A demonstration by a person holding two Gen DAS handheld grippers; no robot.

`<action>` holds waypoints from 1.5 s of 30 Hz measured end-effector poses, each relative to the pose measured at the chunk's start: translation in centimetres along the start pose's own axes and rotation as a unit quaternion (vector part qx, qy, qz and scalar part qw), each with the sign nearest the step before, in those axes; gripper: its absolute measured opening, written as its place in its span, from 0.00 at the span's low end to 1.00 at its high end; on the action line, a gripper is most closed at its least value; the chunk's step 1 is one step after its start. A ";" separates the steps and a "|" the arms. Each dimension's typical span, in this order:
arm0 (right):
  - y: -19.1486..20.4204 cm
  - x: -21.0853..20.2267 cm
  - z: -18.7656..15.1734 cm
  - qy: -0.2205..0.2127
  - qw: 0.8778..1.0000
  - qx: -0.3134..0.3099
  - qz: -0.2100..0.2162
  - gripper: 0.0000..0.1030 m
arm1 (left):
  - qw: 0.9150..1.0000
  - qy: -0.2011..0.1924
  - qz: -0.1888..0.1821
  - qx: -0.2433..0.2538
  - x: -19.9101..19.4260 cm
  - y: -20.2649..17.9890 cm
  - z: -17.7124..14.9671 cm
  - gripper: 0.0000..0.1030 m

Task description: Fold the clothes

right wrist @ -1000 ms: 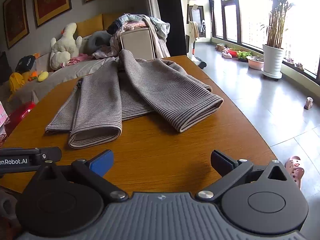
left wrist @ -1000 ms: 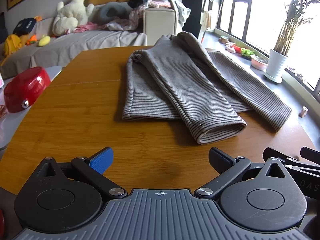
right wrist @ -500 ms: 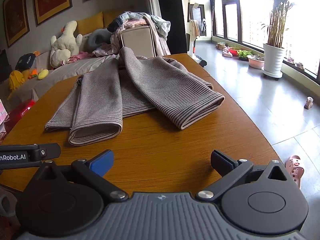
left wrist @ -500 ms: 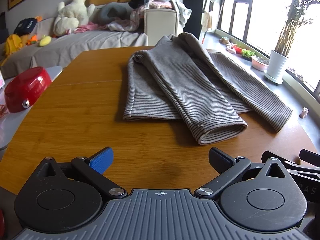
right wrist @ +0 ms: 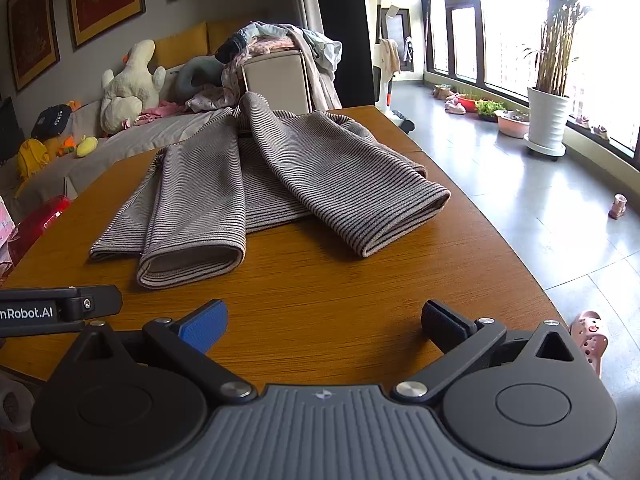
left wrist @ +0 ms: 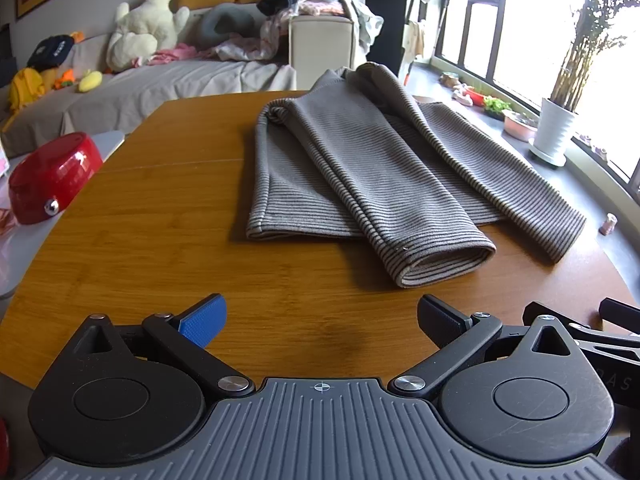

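Note:
A grey striped sweater (left wrist: 360, 176) lies on the wooden table (left wrist: 160, 240), both sleeves folded inward over the body, cuffs toward me. It also shows in the right wrist view (right wrist: 264, 188). My left gripper (left wrist: 320, 320) is open and empty, low over the table's near edge, short of the left sleeve cuff (left wrist: 444, 264). My right gripper (right wrist: 324, 322) is open and empty, near the front edge, short of the right sleeve cuff (right wrist: 400, 228). The left gripper's body (right wrist: 52, 312) shows at the left of the right wrist view.
A red helmet-like object (left wrist: 52, 176) sits on a side surface left of the table. A sofa with plush toys (left wrist: 144, 36) and a pile of clothes (left wrist: 304, 12) stands behind. A potted plant (right wrist: 548, 120) and a pink slipper (right wrist: 588, 336) are on the floor to the right.
Both grippers have drifted slightly, so the sweater sits a little differently in each view. The sweater itself has not moved and both grippers stay open.

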State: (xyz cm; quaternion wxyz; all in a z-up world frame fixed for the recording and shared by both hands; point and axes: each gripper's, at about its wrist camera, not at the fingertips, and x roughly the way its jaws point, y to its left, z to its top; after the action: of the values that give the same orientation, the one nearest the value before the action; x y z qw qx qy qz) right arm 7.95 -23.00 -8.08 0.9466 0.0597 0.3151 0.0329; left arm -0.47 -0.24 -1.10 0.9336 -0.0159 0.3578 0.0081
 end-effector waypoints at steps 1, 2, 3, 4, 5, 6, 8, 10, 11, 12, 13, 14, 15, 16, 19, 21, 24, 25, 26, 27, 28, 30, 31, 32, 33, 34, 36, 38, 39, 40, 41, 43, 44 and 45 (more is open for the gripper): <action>0.0 0.0 0.0 0.000 1.000 0.000 0.000 1.00 | 1.000 0.000 0.000 0.000 -0.1 0.0 0.1 1.00; 0.0 0.0 0.0 0.000 1.000 0.000 0.000 1.00 | 1.000 -0.001 0.000 0.000 -0.1 0.0 0.1 1.00; 0.0 0.0 0.0 0.000 1.000 0.000 0.000 1.00 | 1.000 -0.001 0.000 0.000 -0.1 -0.1 0.0 1.00; 0.1 0.0 0.0 0.000 1.000 0.000 0.000 1.00 | 1.000 -0.001 0.000 -0.001 -0.2 0.0 0.1 1.00; 0.0 0.0 0.0 0.000 1.000 0.000 0.000 1.00 | 1.000 -0.002 0.000 -0.001 -0.2 0.0 0.1 1.00; 0.0 0.0 0.0 -0.001 1.000 -0.001 0.000 1.00 | 1.000 -0.002 0.000 -0.001 -0.2 0.1 0.1 1.00; 0.0 0.0 0.0 -0.002 1.000 -0.002 0.000 1.00 | 1.000 -0.002 0.000 -0.001 -0.3 0.2 0.2 1.00; 0.0 0.0 0.0 -0.003 1.000 -0.002 0.000 1.00 | 1.000 -0.002 0.001 -0.002 -0.4 0.3 0.3 1.00; 0.0 -0.1 0.0 -0.003 1.000 -0.003 0.000 1.00 | 1.000 -0.003 0.001 -0.002 -0.4 0.3 0.3 1.00; 0.0 -0.1 0.0 -0.003 1.000 -0.003 0.000 1.00 | 1.000 -0.003 0.001 -0.001 -0.4 0.3 0.3 1.00; 0.0 -0.1 0.0 -0.003 1.000 -0.002 0.000 1.00 | 1.000 -0.003 0.001 -0.001 -0.4 0.2 0.3 1.00; 0.0 -0.1 0.0 -0.002 1.000 -0.002 0.000 1.00 | 1.000 -0.002 0.002 -0.001 -0.3 0.2 0.3 1.00; -0.1 -0.1 0.0 -0.002 1.000 -0.002 0.000 1.00 | 1.000 -0.001 0.002 0.000 -0.3 0.2 0.3 1.00; -0.1 0.0 0.0 -0.002 1.000 -0.001 -0.001 1.00 | 1.000 0.000 0.002 0.000 -0.3 0.2 0.3 1.00; -0.2 -0.1 0.0 -0.004 1.000 -0.001 -0.003 1.00 | 1.000 -0.001 0.002 0.001 -0.3 0.2 0.2 1.00; -0.2 0.0 0.1 -0.005 1.000 -0.001 -0.005 1.00 | 1.000 -0.001 0.002 0.001 -0.3 0.2 0.2 1.00; -0.2 0.0 0.2 -0.006 1.000 -0.002 -0.004 1.00 | 1.000 0.000 0.002 0.002 -0.3 0.2 0.3 1.00; -0.2 0.0 0.2 -0.006 1.000 -0.002 -0.004 1.00 | 1.000 0.000 0.002 0.002 -0.3 0.2 0.3 1.00; -0.2 0.0 0.3 -0.006 1.000 -0.003 -0.004 1.00 | 1.000 0.000 0.002 0.002 -0.4 0.2 0.3 1.00; -0.2 0.1 0.3 -0.006 1.000 -0.003 -0.004 1.00 | 1.000 0.001 0.002 0.002 -0.4 0.2 0.3 1.00; -0.1 0.1 0.3 -0.006 1.000 -0.003 -0.004 1.00 | 1.000 0.001 0.002 0.002 -0.4 0.2 0.3 1.00; -0.1 0.2 0.3 -0.005 1.000 -0.003 -0.004 1.00 | 1.000 0.001 0.002 0.002 -0.4 0.3 0.3 1.00; -0.2 0.2 0.3 -0.004 1.000 -0.003 -0.004 1.00 | 1.000 0.002 0.002 0.002 -0.4 0.3 0.3 1.00; -0.2 0.3 0.3 -0.004 1.000 -0.003 -0.004 1.00 | 1.000 0.002 0.002 0.001 -0.4 0.3 0.3 1.00; -0.2 0.3 0.2 -0.004 1.000 -0.003 -0.004 1.00 | 1.000 0.002 0.002 0.001 -0.4 0.3 0.3 1.00; -0.2 0.3 0.2 -0.003 1.000 -0.003 -0.004 1.00 | 1.000 0.003 0.002 0.002 -0.4 0.2 0.3 1.00; -0.3 0.3 0.2 -0.003 1.000 -0.002 -0.004 1.00 | 1.000 0.003 0.002 0.002 -0.3 0.3 0.3 1.00; -0.2 0.3 0.2 -0.003 1.000 -0.003 -0.004 1.00 | 1.000 0.004 0.002 0.002 -0.3 0.3 0.3 1.00; -0.2 0.3 0.2 -0.002 1.000 -0.003 -0.004 1.00 | 1.000 0.004 0.002 0.002 -0.3 0.3 0.3 1.00; -0.2 0.3 0.3 -0.002 1.000 -0.003 -0.003 1.00 | 1.000 0.004 0.002 0.002 -0.3 0.3 0.3 1.00; -0.3 0.3 0.3 -0.002 1.000 -0.003 -0.003 1.00 | 1.000 0.005 0.002 0.002 -0.3 0.3 0.4 1.00; -0.3 0.4 0.3 -0.002 1.000 -0.003 -0.003 1.00 | 1.000 0.006 0.002 0.003 -0.3 0.2 0.3 1.00; -0.3 0.4 0.3 -0.002 1.000 -0.004 -0.003 1.00 | 1.000 0.006 0.001 0.003 -0.2 0.2 0.4 1.00; -0.3 0.3 0.4 -0.003 1.000 -0.007 -0.003 1.00 | 1.000 0.007 0.000 0.004 -0.2 0.2 0.4 1.00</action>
State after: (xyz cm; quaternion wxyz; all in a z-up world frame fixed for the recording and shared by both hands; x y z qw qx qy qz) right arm 8.46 -23.27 -8.01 0.9481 0.0524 0.3119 0.0325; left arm -0.36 0.01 -0.66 0.9313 -0.0123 0.3641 0.0066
